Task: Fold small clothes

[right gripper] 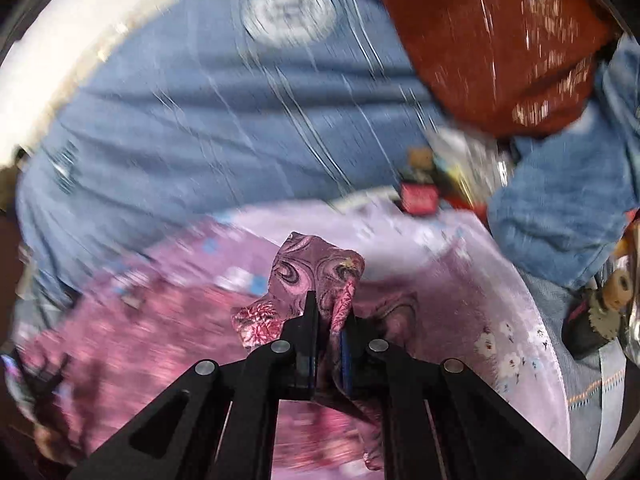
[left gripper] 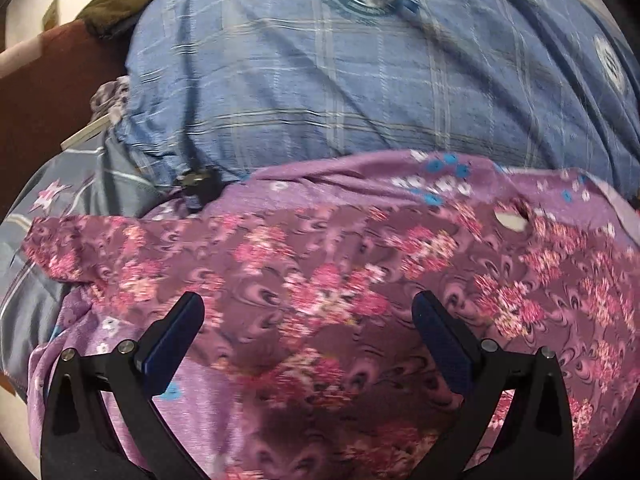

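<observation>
Closest to us, our right tool [right gripper: 330, 320] is pressed together on a bunched corner of the purple flowered cloth [right gripper: 316, 276], the pinched fold standing up between the pads while the rest of the garment trails away below and to the left in that view. Our left tool [left gripper: 308, 316] is spread wide and holds nothing; it hangs just over the same purple flowered cloth [left gripper: 320, 280], whether touching it we cannot tell, and the fabric runs across from side to side directly ahead of its fingers. The cloth lies on a bed covered by a blue checked sheet [left gripper: 320, 80], with its long axis crosswise to the left tool. We judge the fold turns on this: the right hand already has its corner, so the left, with cloth right beneath it, needs only to drop and close on the edge nearest it. Farther off lie a dark green garment [left gripper: 116, 8] and a red-brown cloth [right gripper: 492, 48].
</observation>
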Motion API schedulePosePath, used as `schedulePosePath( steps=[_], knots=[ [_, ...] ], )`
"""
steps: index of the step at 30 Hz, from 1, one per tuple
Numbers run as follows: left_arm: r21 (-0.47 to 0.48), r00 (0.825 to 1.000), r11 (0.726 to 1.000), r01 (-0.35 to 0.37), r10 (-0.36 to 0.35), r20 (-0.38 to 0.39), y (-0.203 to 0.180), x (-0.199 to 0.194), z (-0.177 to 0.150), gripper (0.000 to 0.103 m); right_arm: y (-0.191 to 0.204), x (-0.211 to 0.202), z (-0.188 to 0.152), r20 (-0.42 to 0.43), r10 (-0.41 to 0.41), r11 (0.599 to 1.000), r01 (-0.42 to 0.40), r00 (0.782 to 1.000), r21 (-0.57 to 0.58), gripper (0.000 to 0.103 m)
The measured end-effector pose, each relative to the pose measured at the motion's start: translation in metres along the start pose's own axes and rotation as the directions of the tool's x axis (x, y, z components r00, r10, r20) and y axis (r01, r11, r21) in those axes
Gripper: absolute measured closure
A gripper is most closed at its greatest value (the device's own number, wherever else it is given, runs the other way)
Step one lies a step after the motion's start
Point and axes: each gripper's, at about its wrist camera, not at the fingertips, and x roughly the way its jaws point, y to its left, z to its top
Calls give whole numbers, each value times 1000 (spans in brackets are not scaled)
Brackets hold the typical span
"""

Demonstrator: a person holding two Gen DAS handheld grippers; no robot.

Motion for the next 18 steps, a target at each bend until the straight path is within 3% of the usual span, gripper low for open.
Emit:
schedulePosePath(
  steps=[3, 5, 9, 12, 14, 16, 17, 18],
  knots=[
    [-35, 999, 999, -36, 37, 16, 22, -5, 4, 0, 31, -39, 29, 81, 80, 994, -85, 993, 61, 95],
    [-63, 998, 996, -65, 67, 21, 39, -6, 6, 0, 61, -70, 47, 158, 140, 978, -161, 978, 132, 95],
    [-142, 993, 983, -114, 118, 20, 84, -8, 10, 0, 138, -106, 62, 287, 284, 924, -340, 915, 172, 95],
    [-201, 987, 968, -149, 157, 22, 115, -11, 11, 0, 214, -100, 53, 297, 367, 896, -421, 882, 143, 90],
    [-227, 982, 957, -179, 189, 23, 136, -12, 11, 0, 273, -74, 34, 238, 422, 881, -458, 875, 117, 86],
    [-253, 972, 942, -220, 233, 22, 157, -13, 10, 0, 328, -35, 11, 133, 467, 872, -480, 874, 97, 57],
    [-267, 967, 934, -239, 253, 19, 167, -14, 10, 0, 356, -10, -4, 42, 471, 875, -473, 881, 101, 30],
    [-289, 961, 921, -262, 278, 14, 179, -15, 9, 0, 373, 10, -16, -33, 469, 880, -464, 883, 102, 28]
  ],
)
